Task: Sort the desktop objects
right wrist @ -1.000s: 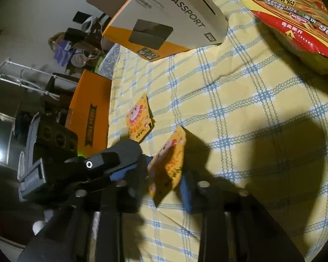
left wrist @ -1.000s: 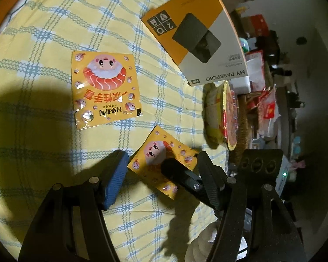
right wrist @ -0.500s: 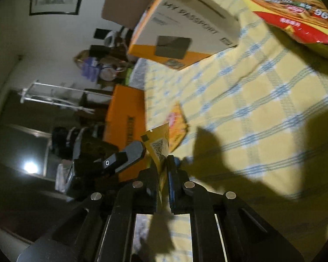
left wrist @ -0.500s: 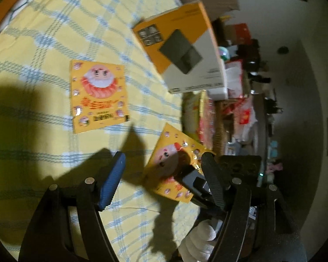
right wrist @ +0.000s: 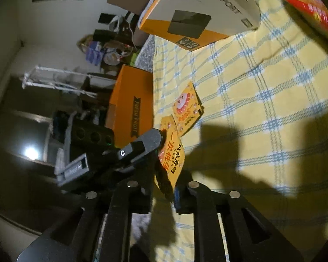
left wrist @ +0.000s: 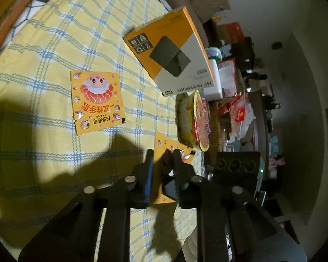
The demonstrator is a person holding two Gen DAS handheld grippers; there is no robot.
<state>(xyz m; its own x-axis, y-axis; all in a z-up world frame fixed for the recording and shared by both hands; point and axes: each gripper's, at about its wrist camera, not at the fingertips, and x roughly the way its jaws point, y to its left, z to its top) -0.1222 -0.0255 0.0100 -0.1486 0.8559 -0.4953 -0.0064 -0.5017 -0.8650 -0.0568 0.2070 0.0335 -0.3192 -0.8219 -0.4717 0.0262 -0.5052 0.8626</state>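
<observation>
Jaws of left gripper (left wrist: 163,152): just closing in, now pinched together on the held packet (left wrist: 164,146), blue pad on one face and black finger on the other.
Jaws of right gripper (right wrist: 167,181): clamped almost together on the same packet, gripping its lower part from the opposite side.
Meeting of the two: seen in the right wrist view as one left finger pressing the packet's orange face just beyond the right jaws; seen in the left wrist view as the right tool's black body with three round holes close on the right.
Held packet: small, orange, printed with cartoon sushi figures and red characters; stood up on edge, tilted, above the checked cloth (left wrist: 54,43), throwing a dark shadow onto it.
Cloth: yellow with blue and white lines, spread over the surface, crossed by broad shadows of both tools.
Second packet (left wrist: 96,101): same orange design, lying flat on the cloth, beyond and apart from the held one.
Noodle bowl (left wrist: 194,120): yellow with a red lid, near the cloth's edge, just past the held packet.
Hard-drive box (left wrist: 170,52): orange and white, lettered MY PASSPORT, farther back, one end just beside the bowl.
Orange carton (right wrist: 131,100): lettered FRESH FRUIT, off the edge of the surface.
Background: dim room, cluttered shelves, framed picture on the wall.
</observation>
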